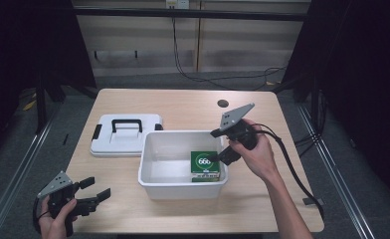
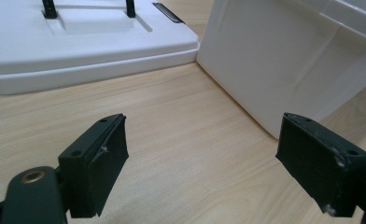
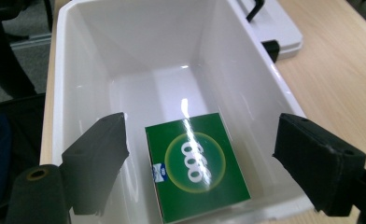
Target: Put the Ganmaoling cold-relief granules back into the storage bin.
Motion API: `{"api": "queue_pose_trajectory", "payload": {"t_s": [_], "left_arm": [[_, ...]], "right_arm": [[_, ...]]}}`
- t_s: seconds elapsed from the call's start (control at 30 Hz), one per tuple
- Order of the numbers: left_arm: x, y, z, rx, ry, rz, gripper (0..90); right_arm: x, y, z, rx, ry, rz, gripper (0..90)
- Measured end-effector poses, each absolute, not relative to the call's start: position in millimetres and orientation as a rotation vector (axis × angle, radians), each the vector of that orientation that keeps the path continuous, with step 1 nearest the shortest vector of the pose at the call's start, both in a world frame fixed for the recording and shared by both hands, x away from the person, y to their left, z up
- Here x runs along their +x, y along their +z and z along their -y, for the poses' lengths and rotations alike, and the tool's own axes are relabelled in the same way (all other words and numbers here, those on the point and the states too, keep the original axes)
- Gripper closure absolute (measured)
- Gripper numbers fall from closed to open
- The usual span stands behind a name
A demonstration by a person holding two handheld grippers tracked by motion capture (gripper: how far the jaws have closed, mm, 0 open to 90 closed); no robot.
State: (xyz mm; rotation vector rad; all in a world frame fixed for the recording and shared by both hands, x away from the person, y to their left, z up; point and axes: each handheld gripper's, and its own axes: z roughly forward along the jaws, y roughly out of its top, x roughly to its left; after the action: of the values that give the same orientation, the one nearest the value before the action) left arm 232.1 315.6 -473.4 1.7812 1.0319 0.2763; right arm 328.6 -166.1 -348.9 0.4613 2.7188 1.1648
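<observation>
A green box [image 1: 204, 165] marked 666 lies flat in the right end of the white bin [image 1: 155, 183]. In the right gripper view the green box [image 3: 197, 164] sits on the bin floor below and between the jaws. My right gripper [image 1: 221, 152] hangs over the bin's right rim, open, holding nothing. The white lid [image 1: 126, 133] with a black handle lies on the table left of the bin. My left gripper [image 1: 95, 189] rests low near the table's front left corner, open and empty, facing the bin wall [image 2: 284, 65] and the lid [image 2: 85, 44].
A wooden table [image 1: 183, 107] carries everything, with a dark round hole [image 1: 223, 103] near its back edge. Cables trail from the right gripper off the table's right side. Dark floor and metal rails flank the table.
</observation>
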Motion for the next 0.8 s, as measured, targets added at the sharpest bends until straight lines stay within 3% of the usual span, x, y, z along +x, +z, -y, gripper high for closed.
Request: {"api": "queue_pose_trajectory", "payload": {"t_s": [0.8], "left_arm": [[232.9,-473.6,-316.0,1.782,0.283,-1.024,15.9]], "right_arm": [[274.0,-364.6,260.7,0.765,1.257,-2.358,16.3]]}}
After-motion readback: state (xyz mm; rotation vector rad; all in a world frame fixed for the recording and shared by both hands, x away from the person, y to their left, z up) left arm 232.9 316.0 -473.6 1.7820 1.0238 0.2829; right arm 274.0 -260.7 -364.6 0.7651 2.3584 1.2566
